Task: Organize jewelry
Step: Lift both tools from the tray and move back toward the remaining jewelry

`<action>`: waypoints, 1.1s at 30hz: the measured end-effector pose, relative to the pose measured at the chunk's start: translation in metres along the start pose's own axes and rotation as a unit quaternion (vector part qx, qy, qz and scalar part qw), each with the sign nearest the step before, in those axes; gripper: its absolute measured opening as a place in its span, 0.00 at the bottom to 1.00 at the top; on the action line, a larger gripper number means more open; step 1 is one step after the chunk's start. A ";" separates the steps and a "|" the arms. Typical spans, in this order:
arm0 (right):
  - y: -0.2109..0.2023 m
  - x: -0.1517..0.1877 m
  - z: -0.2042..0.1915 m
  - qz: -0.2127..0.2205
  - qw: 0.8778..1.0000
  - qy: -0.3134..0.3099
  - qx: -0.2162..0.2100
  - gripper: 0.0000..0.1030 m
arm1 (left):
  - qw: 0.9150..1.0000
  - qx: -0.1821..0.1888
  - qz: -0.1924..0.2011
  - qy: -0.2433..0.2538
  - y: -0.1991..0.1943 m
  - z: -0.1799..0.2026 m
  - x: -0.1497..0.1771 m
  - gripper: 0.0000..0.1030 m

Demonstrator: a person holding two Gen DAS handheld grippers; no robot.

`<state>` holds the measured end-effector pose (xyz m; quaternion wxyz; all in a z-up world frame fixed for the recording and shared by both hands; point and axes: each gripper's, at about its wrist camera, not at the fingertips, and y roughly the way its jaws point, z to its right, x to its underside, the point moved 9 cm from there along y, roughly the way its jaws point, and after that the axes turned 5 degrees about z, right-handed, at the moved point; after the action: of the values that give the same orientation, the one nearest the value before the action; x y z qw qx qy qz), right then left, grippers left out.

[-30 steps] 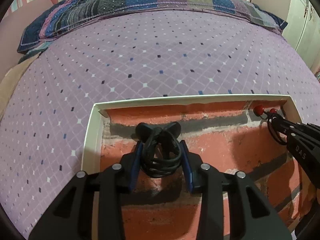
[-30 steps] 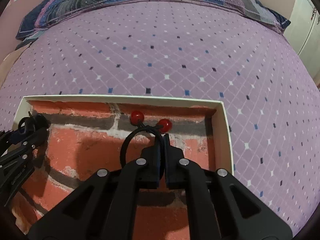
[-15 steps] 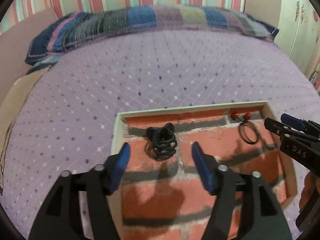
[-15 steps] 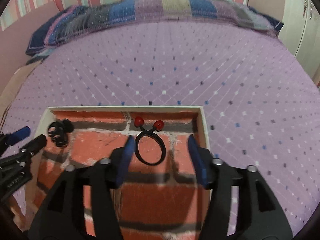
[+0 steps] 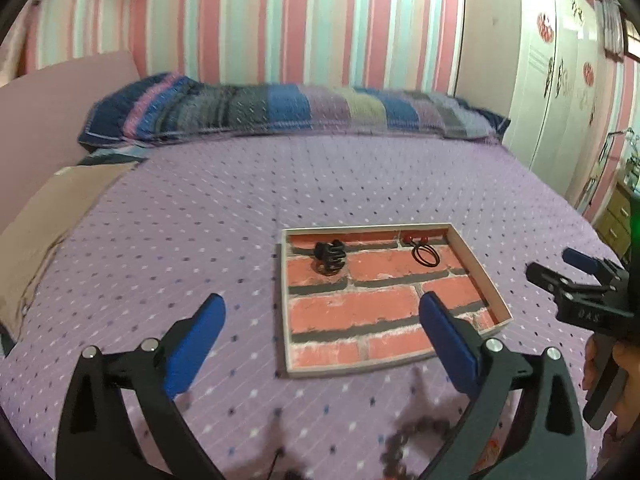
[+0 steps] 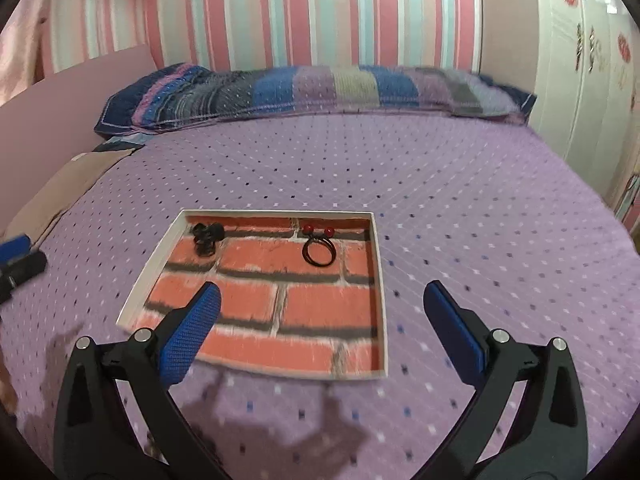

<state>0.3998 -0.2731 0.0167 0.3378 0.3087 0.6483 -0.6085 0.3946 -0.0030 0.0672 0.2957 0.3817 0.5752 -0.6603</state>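
Note:
A shallow tray (image 5: 281, 280) with a white rim (image 6: 381, 300) and a brick-pattern floor lies on the purple bed sheet. In its far left corner sits a black hair clip bundle (image 5: 330, 256) (image 6: 206, 238). At the far right lies a black hair tie with two red beads (image 5: 424, 254) (image 6: 318, 252). My left gripper (image 5: 320, 306) hangs above the tray's near left part, its jaws opening wide with nothing between them. My right gripper (image 6: 322, 294) hovers over the tray's near right part, its jaws opening too, also with nothing between them. Each gripper shows at the other view's edge (image 5: 556, 265) (image 6: 20, 256).
A striped pillow (image 6: 320, 88) lies at the head of the bed, below a striped wall. A white wardrobe (image 5: 560, 80) stands on the right. Beige cloth (image 5: 52, 216) covers the bed's left side. A blurred dark beaded string (image 5: 404, 440) lies near my left gripper.
Both grippers have opened, let go of the clip bundle and the beaded hair tie, and drawn back and upward. Both items stay in the tray's far end.

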 end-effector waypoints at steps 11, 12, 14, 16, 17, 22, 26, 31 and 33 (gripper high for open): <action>-0.100 0.060 0.006 0.028 0.998 -0.031 0.043 0.96 | 0.999 -0.025 0.021 -0.022 -0.092 -0.028 0.060 0.93; -0.107 0.064 0.007 0.031 0.998 -0.030 0.048 0.96 | 0.999 -0.027 0.021 -0.024 -0.098 -0.030 0.066 0.93; -0.121 0.069 0.009 0.039 0.998 -0.025 0.050 0.96 | 0.999 -0.035 0.022 -0.027 -0.106 -0.033 0.074 0.93; -0.136 0.071 0.011 0.055 0.997 -0.012 0.043 0.96 | 0.998 -0.044 0.024 -0.029 -0.116 -0.033 0.084 0.93; -0.143 0.072 0.013 0.060 0.997 -0.006 0.041 0.96 | 0.998 -0.046 0.025 -0.027 -0.120 -0.032 0.087 0.93; -0.172 0.086 0.022 0.078 0.996 0.020 0.033 0.96 | 0.998 -0.049 0.024 -0.024 -0.140 -0.022 0.108 0.93; -0.193 0.100 0.033 0.088 0.995 0.030 0.045 0.96 | 0.999 -0.033 0.021 -0.025 -0.151 -0.005 0.122 0.93; -0.205 0.129 0.043 0.077 0.995 0.026 0.058 0.96 | 0.999 -0.019 0.013 -0.035 -0.158 0.015 0.144 0.93; -0.208 0.142 0.045 0.070 0.995 0.019 0.063 0.96 | 0.999 -0.022 0.008 -0.025 -0.158 0.026 0.156 0.93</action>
<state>0.1510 -0.3335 0.0200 0.3473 0.3857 0.5912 -0.6173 0.1763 0.0050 0.0210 0.3238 0.3630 0.5789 -0.6544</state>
